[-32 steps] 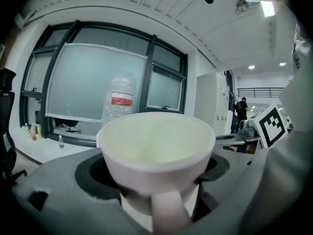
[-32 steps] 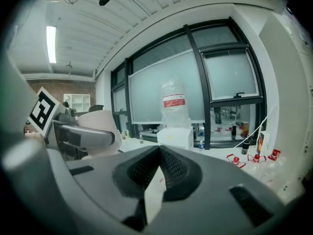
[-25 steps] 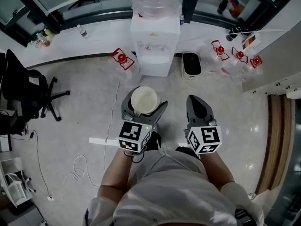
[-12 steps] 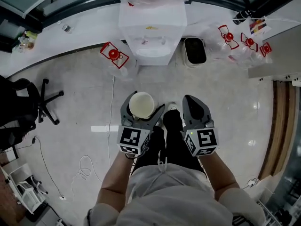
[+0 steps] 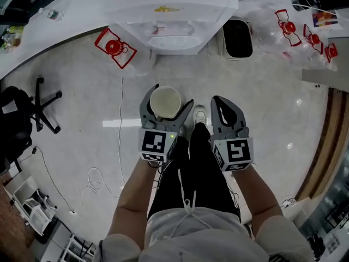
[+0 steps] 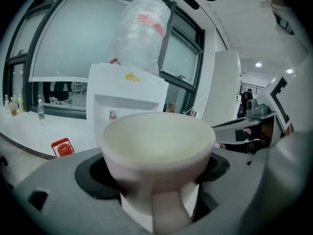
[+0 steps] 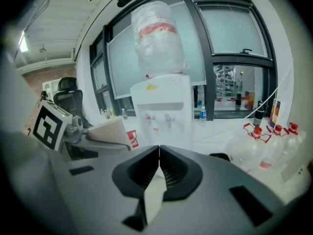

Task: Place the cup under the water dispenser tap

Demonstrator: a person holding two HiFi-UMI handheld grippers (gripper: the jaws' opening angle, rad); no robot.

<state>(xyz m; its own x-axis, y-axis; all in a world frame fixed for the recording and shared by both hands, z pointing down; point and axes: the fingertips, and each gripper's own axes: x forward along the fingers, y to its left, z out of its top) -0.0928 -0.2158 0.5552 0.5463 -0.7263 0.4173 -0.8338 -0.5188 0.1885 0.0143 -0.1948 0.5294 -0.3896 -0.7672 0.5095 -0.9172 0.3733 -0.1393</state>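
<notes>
A cream cup (image 5: 165, 102) stands upright and empty between the jaws of my left gripper (image 5: 165, 103), which is shut on it. Seen from the left gripper view, the cup (image 6: 157, 153) fills the foreground with its handle facing the camera. The white water dispenser (image 5: 174, 10) is ahead at the top of the head view, its taps (image 7: 162, 118) visible in the right gripper view, its clear bottle (image 6: 139, 31) on top. My right gripper (image 5: 226, 107) is held beside the left one, shut and holding nothing, its jaws meeting at the tips (image 7: 158, 161).
A black bin (image 5: 237, 39) sits right of the dispenser. Clear jugs with red caps lie on the floor, one to the left (image 5: 114, 47) and others to the right (image 5: 289, 27). A black office chair (image 5: 24, 111) and cables (image 5: 98, 173) are at left.
I have walked closer: the dispenser has grown and slid toward the top of the head view. Both grippers keep their pose, the cup still held in the left.
</notes>
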